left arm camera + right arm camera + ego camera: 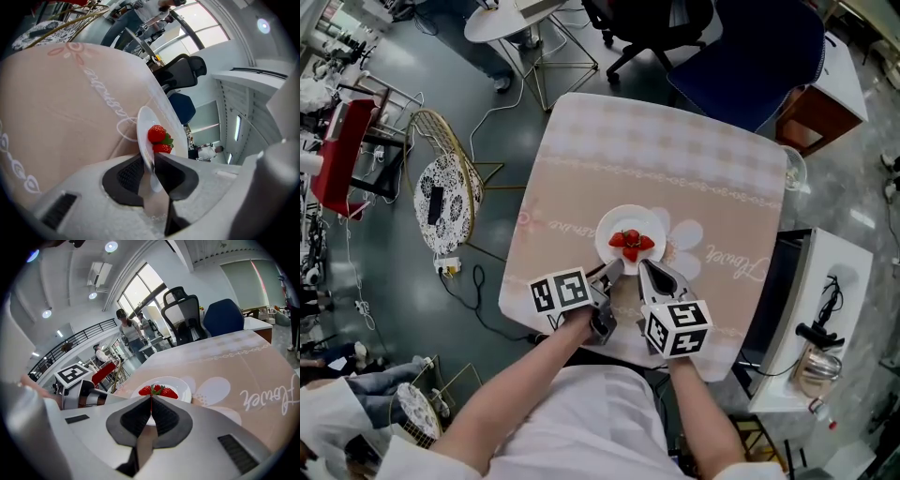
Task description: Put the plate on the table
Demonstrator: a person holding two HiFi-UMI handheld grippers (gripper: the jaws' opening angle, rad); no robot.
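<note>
The person wears a white top. The left gripper and right gripper have smooth light-grey bodies, black ribbed pads inside the jaws, and each carries a white marker cube with black squares.

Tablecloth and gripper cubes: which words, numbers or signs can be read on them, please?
"Flower", probably; cursive, seen upside down: on the pink patterned tablecloth.
Second cursive word, on that cloth left of the white round plate: not legible.
Marker cubes of left gripper and right gripper: black-and-white squares only, no letters or digits.
</note>
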